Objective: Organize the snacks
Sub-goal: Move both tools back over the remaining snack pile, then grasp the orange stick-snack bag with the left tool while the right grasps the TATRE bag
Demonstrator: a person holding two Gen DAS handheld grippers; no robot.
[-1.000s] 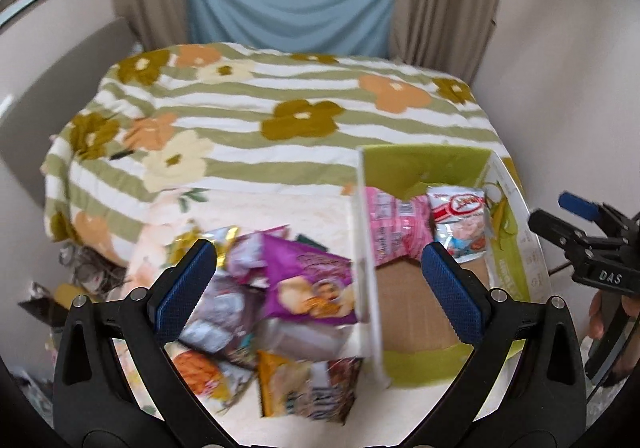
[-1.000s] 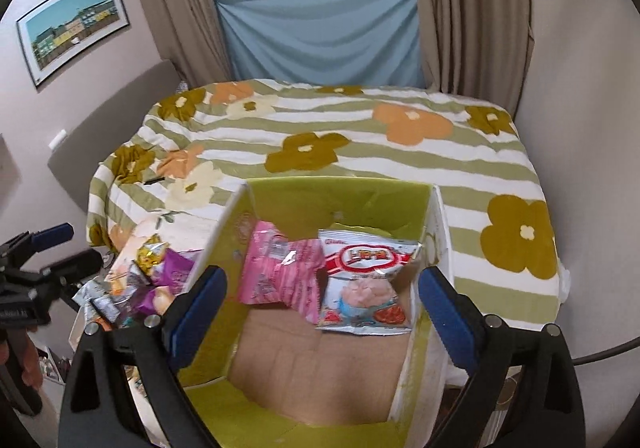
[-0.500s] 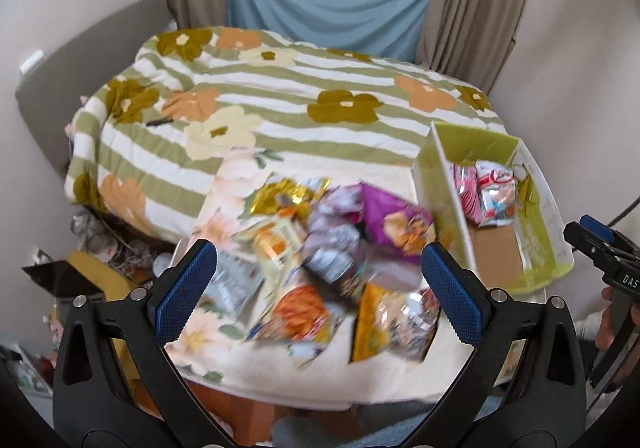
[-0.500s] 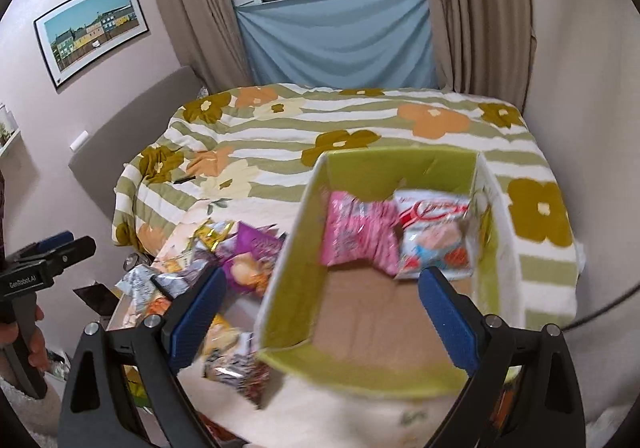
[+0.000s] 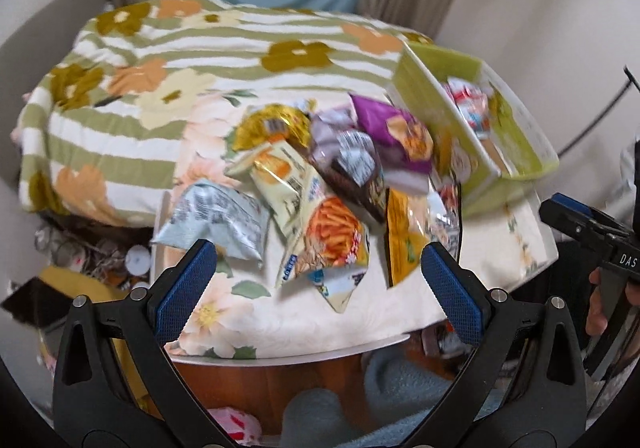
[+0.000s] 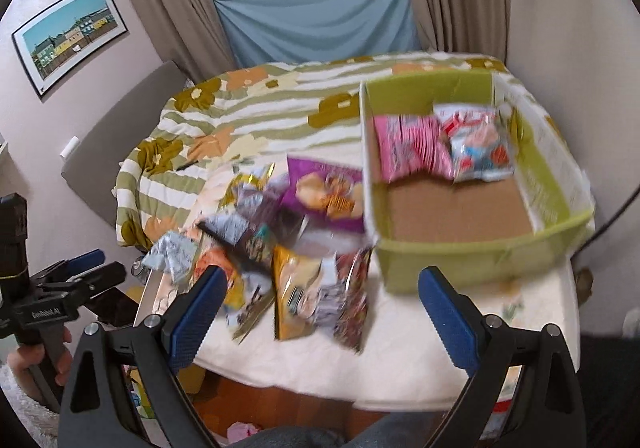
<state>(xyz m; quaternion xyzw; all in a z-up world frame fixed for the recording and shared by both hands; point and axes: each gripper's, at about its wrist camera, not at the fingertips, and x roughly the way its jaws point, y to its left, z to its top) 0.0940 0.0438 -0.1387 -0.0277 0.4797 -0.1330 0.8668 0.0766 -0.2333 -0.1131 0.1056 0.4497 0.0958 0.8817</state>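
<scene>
Many snacks beyond left claw (agape, empty).

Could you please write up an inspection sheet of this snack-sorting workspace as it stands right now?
Surface: low table under a cream floral cloth.
Job's things: green cardboard box holding a pink packet and a red-white-blue packet; loose pile beside it, including a purple chip bag, an orange-stick snack bag and a silver-grey bag.
Clutter: oddments on the floor at left, too blurred to name.
Grippers: left gripper and right gripper open, holding nothing.
Cables: dark cable at right.
Surroundings: flower-striped bed, curtains, framed picture.
</scene>
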